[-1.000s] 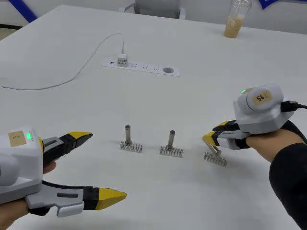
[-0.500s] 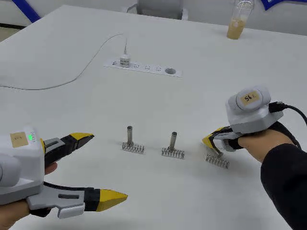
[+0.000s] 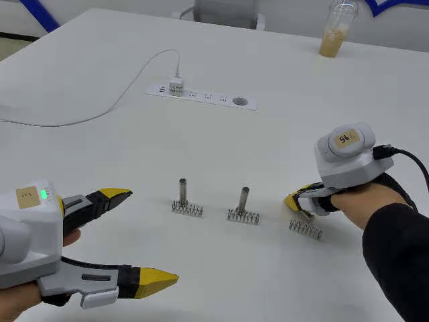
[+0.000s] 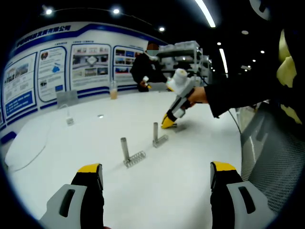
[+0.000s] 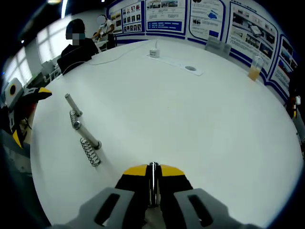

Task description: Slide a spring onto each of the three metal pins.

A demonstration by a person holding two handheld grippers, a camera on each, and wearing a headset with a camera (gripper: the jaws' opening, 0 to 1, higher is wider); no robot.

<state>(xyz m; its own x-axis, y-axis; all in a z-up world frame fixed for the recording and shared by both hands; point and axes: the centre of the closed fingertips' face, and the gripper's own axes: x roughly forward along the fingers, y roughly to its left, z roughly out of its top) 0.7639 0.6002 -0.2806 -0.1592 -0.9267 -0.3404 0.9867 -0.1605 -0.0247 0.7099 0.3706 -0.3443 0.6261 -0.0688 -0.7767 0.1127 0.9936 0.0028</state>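
1. We hold the left gripper (image 3: 137, 236) low at the near left of the white table (image 3: 281, 141). Its yellow-tipped jaws are spread wide with nothing between them, and it is well apart from the pins.
2. Our right gripper (image 3: 299, 201) sits low over the table on the right side. Its jaws are pressed together on the third pin (image 5: 152, 183), a thin metal rod that the right gripper view shows clamped between the yellow tips.
3. We cannot tell whether the held pin's end touches the table.
4. The left pin (image 3: 182, 188) stands upright near the middle of the table. The left spring (image 3: 186, 210) lies on its side at the pin's foot, on the side nearer to us.
5. The middle pin (image 3: 244, 198) also stands upright, just to the right of the left one. The middle spring (image 3: 242, 217) lies flat against its base in the same way.
6. The right spring (image 3: 305, 229) lies flat on the table just in front of the right gripper's tips. We cannot tell whether the tips touch it.
7. All three springs lie on their sides, none yet slid onto a pin.
8. Farther back we see a white power strip (image 3: 201, 96) with a charger (image 3: 176, 86) plugged into it, and its cable (image 3: 100, 113) trails off to the left.
9. A clear plastic cup (image 3: 335, 32) holding a tan drink stands near the far edge of the table.
10. A dark sleeve (image 3: 395, 248) covers the arm behind the right gripper.
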